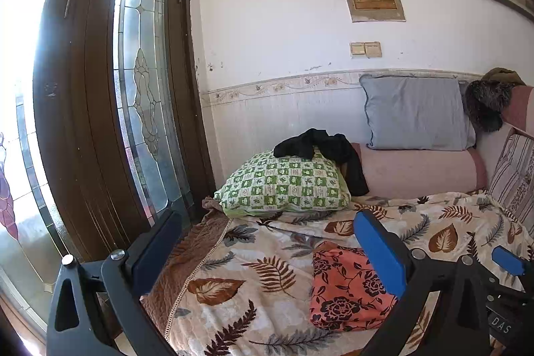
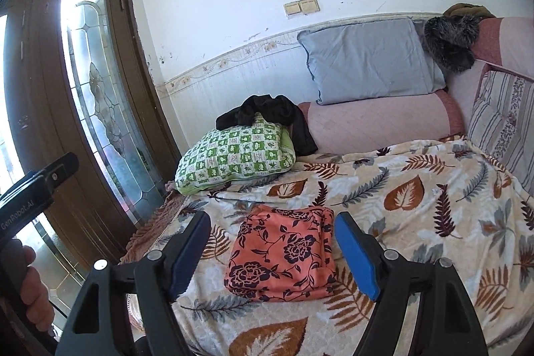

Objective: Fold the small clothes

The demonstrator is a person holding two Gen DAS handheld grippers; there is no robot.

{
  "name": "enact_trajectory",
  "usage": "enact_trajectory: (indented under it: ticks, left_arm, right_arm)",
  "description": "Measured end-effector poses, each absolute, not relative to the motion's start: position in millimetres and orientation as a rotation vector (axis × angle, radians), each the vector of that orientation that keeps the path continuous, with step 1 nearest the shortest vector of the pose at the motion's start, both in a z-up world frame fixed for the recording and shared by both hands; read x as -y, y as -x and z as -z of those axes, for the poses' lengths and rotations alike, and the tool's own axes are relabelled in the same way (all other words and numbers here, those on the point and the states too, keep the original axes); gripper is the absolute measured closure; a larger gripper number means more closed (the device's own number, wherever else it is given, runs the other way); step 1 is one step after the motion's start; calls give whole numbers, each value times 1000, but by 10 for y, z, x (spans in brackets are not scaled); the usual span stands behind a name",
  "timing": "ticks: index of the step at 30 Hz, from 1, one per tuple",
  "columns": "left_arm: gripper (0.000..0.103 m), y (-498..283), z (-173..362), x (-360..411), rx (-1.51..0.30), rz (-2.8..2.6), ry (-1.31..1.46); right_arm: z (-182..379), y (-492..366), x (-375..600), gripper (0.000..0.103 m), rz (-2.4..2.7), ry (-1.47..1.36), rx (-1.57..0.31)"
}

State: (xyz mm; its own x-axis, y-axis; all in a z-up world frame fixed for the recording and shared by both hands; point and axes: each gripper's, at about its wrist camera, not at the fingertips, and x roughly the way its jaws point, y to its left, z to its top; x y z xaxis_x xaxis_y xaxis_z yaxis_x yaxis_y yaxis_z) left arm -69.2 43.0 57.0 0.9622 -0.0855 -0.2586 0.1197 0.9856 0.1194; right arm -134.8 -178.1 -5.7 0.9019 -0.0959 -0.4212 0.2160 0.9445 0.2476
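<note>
Both claws fill the foreground of their own views, and neither has anything in it. In the left wrist view the left claw (image 1: pixel 267 252) has its jaws spread wide apart, with only the bed cover between them. In the right wrist view the right claw (image 2: pixel 272 252) also stands apart, raised above the bed; the orange flowered garment (image 2: pixel 283 252) shows in the gap between its fingers, but the pads do not touch it.

That garment lies folded into a tidy, roughly square packet on the leaf-patterned blanket (image 2: pixel 417 206), near the front edge of the bed and toward its door-side edge. It looks finished, so the step in hand seems to be the release and pull-back after the last fold.

Further back, toward the head of the bed, a black garment (image 2: pixel 267 112) lies crumpled over a green checked pillow (image 2: pixel 233 159), one end trailing down its side. It touches the pillow and sits well apart from the folded piece. A grey pillow (image 2: pixel 370 59) leans against the wall behind.

Next, I judge, comes the black piece: reach over the folded packet without disturbing it, pinch the cloth at an edge or corner, and carry it to a bare stretch of blanket to spread it flat. Limp, dark fabric may bunch, and its edges will be hard to pick out.
</note>
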Motion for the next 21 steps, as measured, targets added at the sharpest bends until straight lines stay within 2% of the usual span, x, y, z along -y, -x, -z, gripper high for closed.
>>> enact_trajectory:
  ticks: [21]
  left_arm:
    - [0, 688, -642, -572, -262, 115, -108]
  right_arm:
    - [-46, 1283, 1594, 23, 161, -269, -410]
